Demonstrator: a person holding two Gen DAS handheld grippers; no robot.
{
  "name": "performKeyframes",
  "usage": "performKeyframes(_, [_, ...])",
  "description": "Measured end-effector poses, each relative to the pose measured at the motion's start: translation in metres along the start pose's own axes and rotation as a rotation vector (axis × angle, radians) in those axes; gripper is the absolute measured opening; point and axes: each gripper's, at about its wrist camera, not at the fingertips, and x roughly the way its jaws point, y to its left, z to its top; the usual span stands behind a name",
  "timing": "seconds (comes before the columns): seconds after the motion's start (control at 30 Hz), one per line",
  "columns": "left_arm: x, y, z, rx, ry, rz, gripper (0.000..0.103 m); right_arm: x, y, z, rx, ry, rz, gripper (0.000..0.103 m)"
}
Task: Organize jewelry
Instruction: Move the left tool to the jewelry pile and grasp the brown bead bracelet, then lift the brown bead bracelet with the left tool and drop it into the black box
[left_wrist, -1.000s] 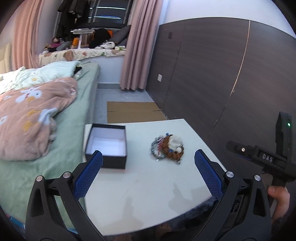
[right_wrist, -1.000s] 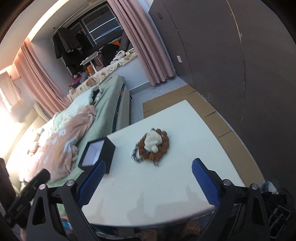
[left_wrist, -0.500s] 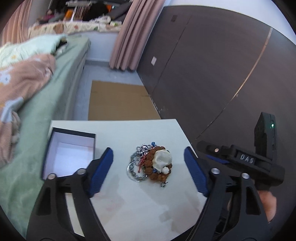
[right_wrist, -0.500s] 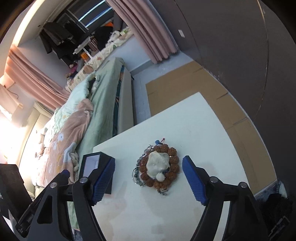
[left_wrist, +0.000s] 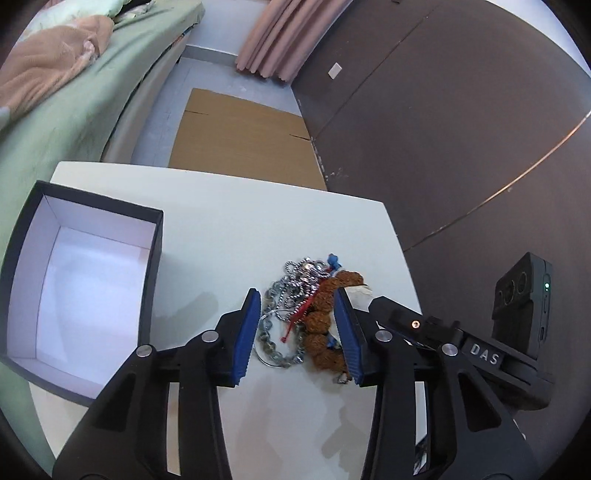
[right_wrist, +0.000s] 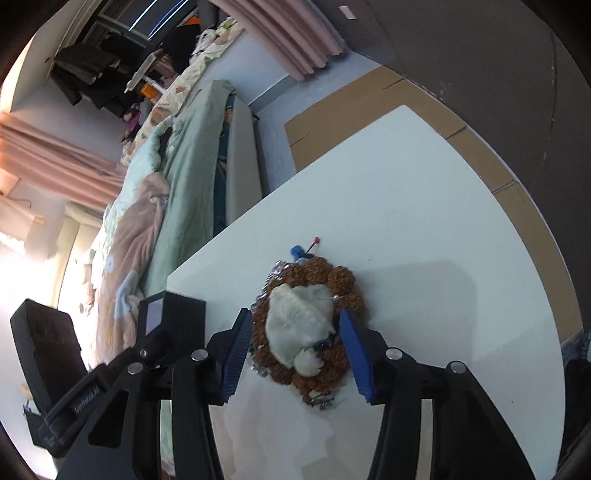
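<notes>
On the white desk (left_wrist: 229, 229), the open black box (left_wrist: 79, 280) with its white lining sits left of the jewelry pile (left_wrist: 308, 314), a silver chain (left_wrist: 291, 291) tangled with a brown bead bracelet (right_wrist: 314, 362) and a pale lump on top. The left gripper (left_wrist: 299, 336) straddles the pile's chain side with its blue pads parted, seemingly not yet pinching, though the angle makes contact hard to judge. Right of it, the right gripper (right_wrist: 301, 354) is spread around the bead bracelet, its pads just beside the beads.
</notes>
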Motion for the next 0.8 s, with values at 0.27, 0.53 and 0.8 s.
performKeyframes(0.27, [0.016, -0.001, -0.006, 0.006, 0.044, -0.019, 0.042, -0.020, -0.002, -0.002, 0.040, -0.098, 0.116, 0.001])
performKeyframes(0.53, [0.038, -0.008, -0.017, 0.008, 0.098, -0.022, 0.042, -0.054, 0.002, -0.008, 0.031, -0.217, 0.130, 0.001])
performKeyframes(0.8, [0.055, -0.005, -0.020, -0.028, 0.142, -0.041, 0.029, -0.089, 0.001, -0.014, 0.039, -0.341, 0.156, 0.001])
